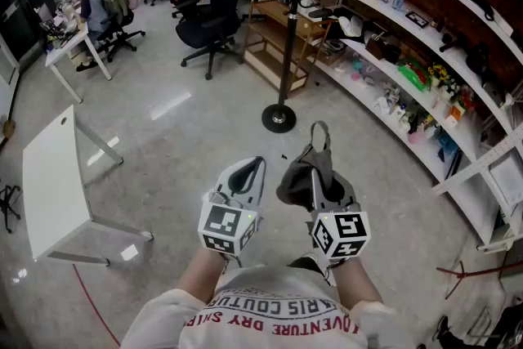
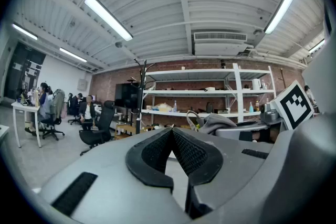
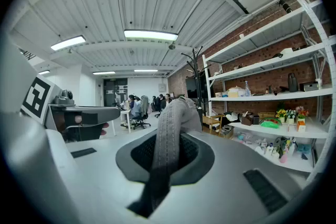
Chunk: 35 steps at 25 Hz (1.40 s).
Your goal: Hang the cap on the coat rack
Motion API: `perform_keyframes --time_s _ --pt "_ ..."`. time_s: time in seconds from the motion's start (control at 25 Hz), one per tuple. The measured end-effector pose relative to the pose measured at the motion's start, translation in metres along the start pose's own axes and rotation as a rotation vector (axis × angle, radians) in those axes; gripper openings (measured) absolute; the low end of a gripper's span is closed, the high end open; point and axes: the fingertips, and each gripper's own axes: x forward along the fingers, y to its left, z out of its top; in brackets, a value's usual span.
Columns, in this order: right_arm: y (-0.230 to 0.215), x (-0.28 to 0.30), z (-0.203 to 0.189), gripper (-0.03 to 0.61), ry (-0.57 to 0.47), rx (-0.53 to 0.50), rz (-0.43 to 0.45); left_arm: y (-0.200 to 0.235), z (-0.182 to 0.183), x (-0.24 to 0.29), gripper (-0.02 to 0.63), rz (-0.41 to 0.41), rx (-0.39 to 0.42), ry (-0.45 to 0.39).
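The dark grey cap (image 1: 300,176) hangs in front of me, its strap pinched in my right gripper (image 1: 320,169). In the right gripper view the cap's fabric (image 3: 176,113) runs between the pads and the right gripper (image 3: 168,138) is shut on it. My left gripper (image 1: 249,166) is level with it on the left, shut with nothing held; its pads meet at the tip (image 2: 171,131). The cap (image 2: 220,122) shows to its right. The coat rack (image 1: 289,29), a black pole on a round base, stands on the floor about a metre ahead, also seen as the coat rack (image 3: 194,68).
Long white shelves (image 1: 409,53) full of small items line the right wall. A white table (image 1: 53,184) stands at the left. A low wooden cart (image 1: 274,41) sits behind the rack's pole. Black office chairs (image 1: 208,20) and seated people fill the far side.
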Motion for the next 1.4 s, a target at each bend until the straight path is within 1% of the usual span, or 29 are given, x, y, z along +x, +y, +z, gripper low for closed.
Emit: perform_keyframes --time_s 0.4,0.64,0.92,1.16,1.4 --pt "0.004 -0.003 -0.003 0.028 0.000 0.001 0.003 -0.001 -0.005 -0.005 0.006 -0.005 -0.011 0.003" --pt "0.004 -0.003 -0.002 0.028 0.002 0.044 -0.004 0.003 -0.006 -0.008 0.006 -0.003 -0.024 0.006" --pt "0.008 0.001 -0.007 0.028 0.020 0.044 -0.009 0.012 -0.016 -0.010 0.006 0.001 -0.043 0.019" --pt "-0.007 0.022 -0.012 0.028 0.044 0.061 0.013 0.020 -0.022 0.011 0.006 0.022 -0.051 0.037" --pt "-0.045 0.055 -0.001 0.028 0.036 0.061 0.059 0.023 -0.020 0.056 0.006 0.071 -0.050 0.044"
